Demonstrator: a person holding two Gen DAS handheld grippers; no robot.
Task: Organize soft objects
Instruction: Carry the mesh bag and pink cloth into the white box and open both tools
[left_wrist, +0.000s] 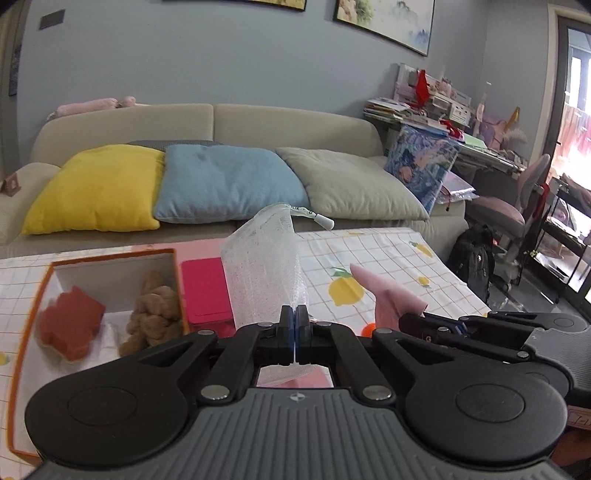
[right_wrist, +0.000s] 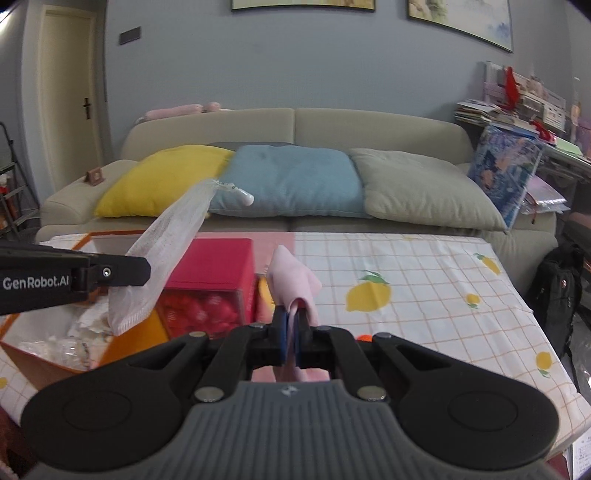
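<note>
**Both grippers clamped on soft items above the desk**

Clearly, the left gripper (left_wrist: 296, 317) has its fingers (left_wrist: 285, 325) pressed fully together on the lower edge of a white mesh pouch (left_wrist: 260, 266). The pouch rises from the pinch toward twelve o'clock in the left wrist view, standing off the desk (left_wrist: 406, 258), with a white toggle (left_wrist: 325, 221) sticking out at its top end toward two o'clock. In the right wrist view the same pouch (right_wrist: 162, 258) hangs diagonally at about ten o'clock, held at the tip of the left gripper's black finger.

The right gripper (right_wrist: 291, 332) is likewise closed, its fingers (right_wrist: 279, 332) squeezing a fold of pink cloth (right_wrist: 291, 280). The cloth bunches upward just beyond the fingertips toward twelve o'clock, and a strip of it trails back between the fingers. From the left wrist camera the pink cloth (left_wrist: 384, 295) shows at three o'clock, poking up from the right gripper's tip.

On the desk, covered by a checked lemon-print sheet, an orange-rimmed box (left_wrist: 110, 266) sits at nine o'clock of the left gripper; inside it lie a red sponge-like block (left_wrist: 70, 325) and a brown plush lump (left_wrist: 155, 314), side by side. A red box (left_wrist: 205, 288) stands just beside the orange one, between it and the pouch.
</note>
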